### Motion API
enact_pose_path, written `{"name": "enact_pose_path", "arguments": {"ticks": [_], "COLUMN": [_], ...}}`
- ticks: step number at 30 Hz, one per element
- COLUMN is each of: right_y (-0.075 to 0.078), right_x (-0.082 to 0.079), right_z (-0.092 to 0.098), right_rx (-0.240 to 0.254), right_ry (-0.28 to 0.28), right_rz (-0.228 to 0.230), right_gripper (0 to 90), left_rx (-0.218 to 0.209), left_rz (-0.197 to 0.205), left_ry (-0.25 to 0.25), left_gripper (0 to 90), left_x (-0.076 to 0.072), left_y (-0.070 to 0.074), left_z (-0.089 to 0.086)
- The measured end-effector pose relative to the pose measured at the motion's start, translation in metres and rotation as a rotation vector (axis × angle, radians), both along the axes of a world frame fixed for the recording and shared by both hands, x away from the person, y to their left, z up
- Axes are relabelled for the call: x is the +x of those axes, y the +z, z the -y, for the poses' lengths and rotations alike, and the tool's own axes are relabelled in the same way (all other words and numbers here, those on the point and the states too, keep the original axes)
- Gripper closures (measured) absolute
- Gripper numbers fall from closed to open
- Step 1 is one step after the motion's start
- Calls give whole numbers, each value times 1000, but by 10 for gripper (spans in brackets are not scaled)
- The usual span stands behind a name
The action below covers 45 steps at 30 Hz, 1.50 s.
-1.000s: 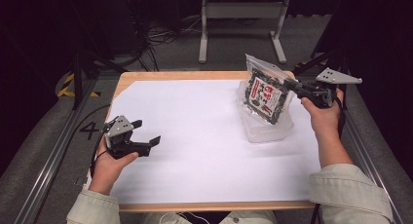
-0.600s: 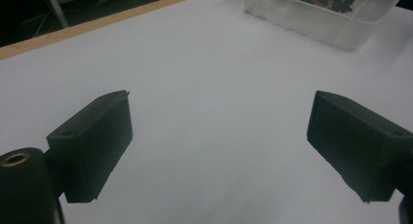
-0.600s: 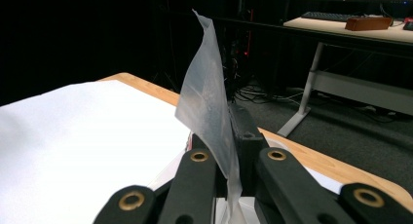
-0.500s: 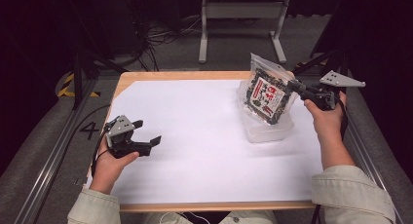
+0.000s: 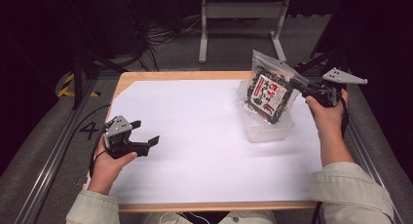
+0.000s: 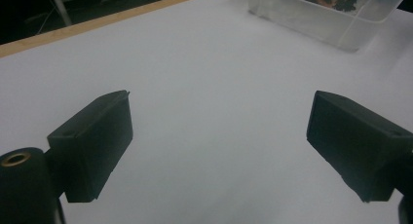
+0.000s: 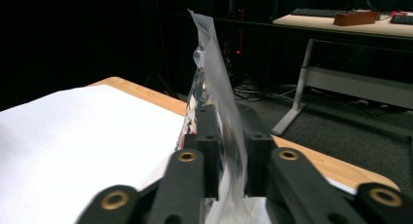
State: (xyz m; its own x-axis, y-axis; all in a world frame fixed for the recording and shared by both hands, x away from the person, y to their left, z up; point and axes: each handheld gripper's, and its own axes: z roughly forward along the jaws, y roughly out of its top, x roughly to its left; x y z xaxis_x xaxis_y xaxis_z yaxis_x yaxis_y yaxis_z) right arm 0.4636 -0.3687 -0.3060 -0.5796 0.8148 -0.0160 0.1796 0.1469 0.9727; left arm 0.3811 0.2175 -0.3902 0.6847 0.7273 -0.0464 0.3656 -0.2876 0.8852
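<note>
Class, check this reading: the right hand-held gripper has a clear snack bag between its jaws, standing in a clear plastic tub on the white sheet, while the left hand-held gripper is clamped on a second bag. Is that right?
Not quite. The left hand-held gripper holds nothing: the left gripper view shows its jaws wide apart over the bare white sheet. The rest stands: the right hand-held gripper has the snack bag between its jaws, in the clear plastic tub.

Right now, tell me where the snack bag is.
In the high view, the snack bag stands upright in the clear plastic container at the table's right side, between the right tool's jaws.
</note>
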Motion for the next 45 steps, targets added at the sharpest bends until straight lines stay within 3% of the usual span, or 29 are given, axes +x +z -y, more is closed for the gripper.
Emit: {"name": "enact_pose_path", "arguments": {"ticks": [8, 12, 13, 14, 18, 23, 30, 34, 45], "right_y": [2, 3, 3, 4, 6, 9, 16, 16, 3], "right_x": [-1, -4, -4, -8, -17, -30, -57, -71, -92], "right_z": [1, 2, 2, 1, -1, 0, -10, -20, -44], "right_rx": [25, 53, 53, 70, 86, 92, 24, -1, -40], "right_ry": [-23, -18, -18, -18, -17, -19, 10, 47, 180], "right_rz": [1, -7, -7, -6, 0, 5, 5, 9, -42], "right_gripper": [577, 393, 393, 316, 223, 201, 207, 211, 201], "left_rx": [-4, -1, -4, -5, 1, -9, -23, -24, -56], "left_rz": [0, 0, -3, -4, -5, -9, -4, -5, -2], "left_ry": [1, -2, -2, -3, -11, -9, -15, -22, -47], "left_gripper": [102, 102, 102, 102, 100, 101, 102, 109, 108], "left_x": [0, 1, 0, 1, -1, -5, -12, -17, -24], "left_y": [0, 0, 0, -1, 0, -3, -2, -2, -1], "left_z": [0, 1, 1, 1, 2, -2, -6, -6, -7]}}
